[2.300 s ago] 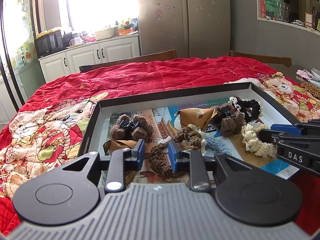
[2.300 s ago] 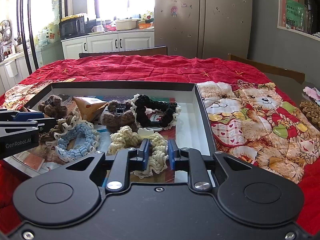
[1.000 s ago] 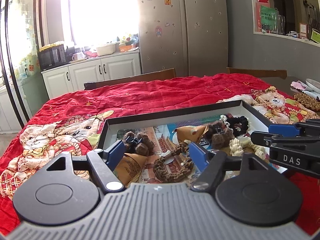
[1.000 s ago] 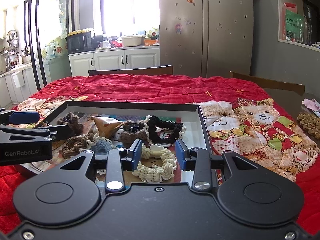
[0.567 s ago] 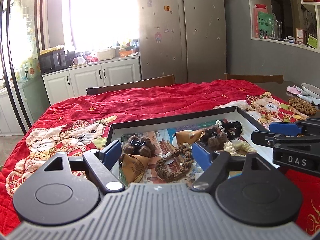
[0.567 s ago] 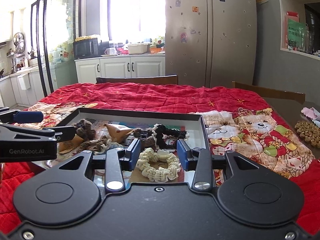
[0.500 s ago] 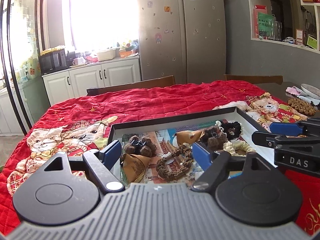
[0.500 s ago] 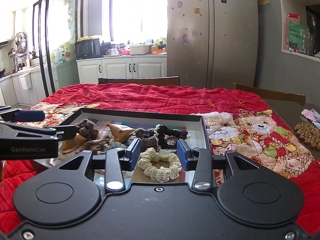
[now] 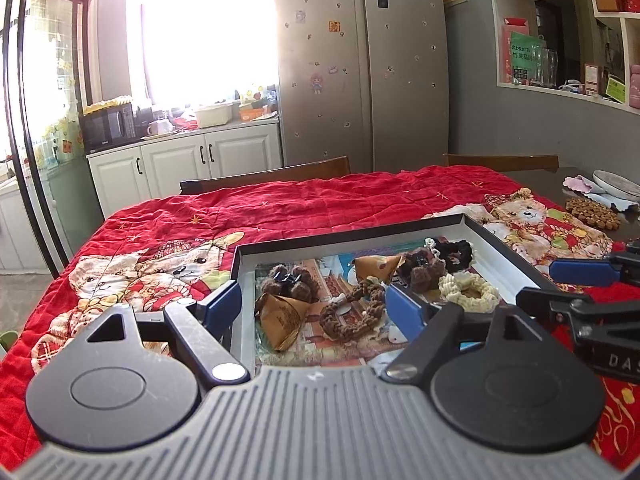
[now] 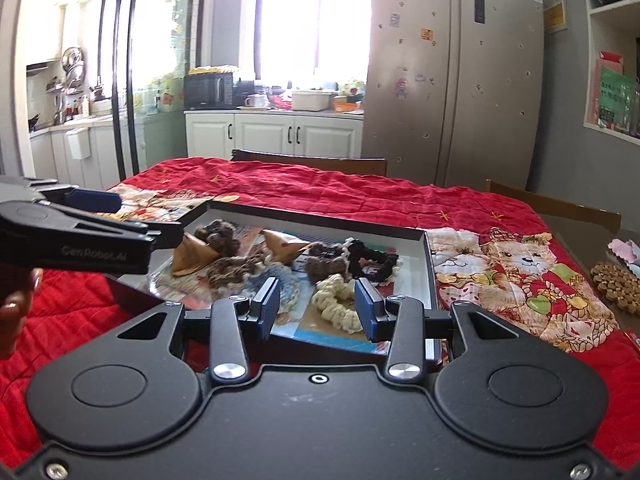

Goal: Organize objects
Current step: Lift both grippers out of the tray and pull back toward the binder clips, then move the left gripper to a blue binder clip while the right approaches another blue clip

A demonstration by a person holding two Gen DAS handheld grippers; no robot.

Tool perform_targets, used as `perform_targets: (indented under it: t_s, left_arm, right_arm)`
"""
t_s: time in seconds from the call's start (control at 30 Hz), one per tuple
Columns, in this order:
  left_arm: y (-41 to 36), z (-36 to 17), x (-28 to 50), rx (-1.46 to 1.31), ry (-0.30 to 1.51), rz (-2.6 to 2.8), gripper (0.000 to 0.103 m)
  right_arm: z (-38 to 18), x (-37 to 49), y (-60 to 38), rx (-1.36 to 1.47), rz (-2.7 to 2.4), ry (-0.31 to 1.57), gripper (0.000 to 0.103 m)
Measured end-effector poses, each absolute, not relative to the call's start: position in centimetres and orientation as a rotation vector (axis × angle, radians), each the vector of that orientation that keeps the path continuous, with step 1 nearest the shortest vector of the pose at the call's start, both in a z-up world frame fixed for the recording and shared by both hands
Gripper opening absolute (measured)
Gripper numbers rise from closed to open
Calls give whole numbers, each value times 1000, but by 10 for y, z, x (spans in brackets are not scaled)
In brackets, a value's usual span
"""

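A black-rimmed tray (image 9: 504, 258) on the red quilt holds knitted hair ties. Among them are a brown scrunchie (image 9: 352, 314), a brown pom-pom clip (image 9: 288, 282), a cream scrunchie (image 9: 468, 292), a black scrunchie (image 9: 454, 250) and two brown paper wedges (image 9: 280, 320). My left gripper (image 9: 314, 306) hangs wide open above the tray's near left part, with nothing between its pads. My right gripper (image 10: 316, 308) is open above the near right edge and also holds nothing. The cream scrunchie (image 10: 336, 306) lies beyond its jaws. Each gripper shows in the other's view, the right gripper (image 9: 536, 283) and the left gripper (image 10: 140, 218).
The red quilt (image 9: 280, 208) with bear pictures covers the table. Two wooden chair backs (image 9: 264, 178) stand at the far side. A beaded brown mat (image 10: 616, 284) and a plate (image 9: 618, 184) lie at the right. A hand (image 10: 16, 300) shows at the left.
Both grippers, first narrow over the brown and cream scrunchies, opened and drew back and up from the tray. The scrunchies stayed lying in it.
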State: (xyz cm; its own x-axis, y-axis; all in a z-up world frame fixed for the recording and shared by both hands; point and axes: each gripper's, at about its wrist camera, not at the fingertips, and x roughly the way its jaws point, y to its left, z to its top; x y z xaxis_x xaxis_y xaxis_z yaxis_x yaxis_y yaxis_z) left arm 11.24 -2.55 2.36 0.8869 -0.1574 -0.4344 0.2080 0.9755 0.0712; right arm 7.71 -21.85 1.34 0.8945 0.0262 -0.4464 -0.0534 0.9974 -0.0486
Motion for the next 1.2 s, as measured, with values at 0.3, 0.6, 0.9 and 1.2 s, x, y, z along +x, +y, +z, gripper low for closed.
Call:
perform_targets:
  t_s: [0.3,0.6,0.9,1.2]
  left_arm:
    - [-20,23,96,109,446,-201,88]
    - [-15,9,89,97,484,-202,88]
    - [-12,-5,91,86,524,-203,88]
    - [-22,-17,89,94,551,-230,88]
  right_arm:
    - [4,56,-198,-80,86,493,40]
    - [-32,47,-173,-39,107,557,40]
    - [-53,54,-166,28,98,611,40]
    - [-61,63,-163,37,88,643,28]
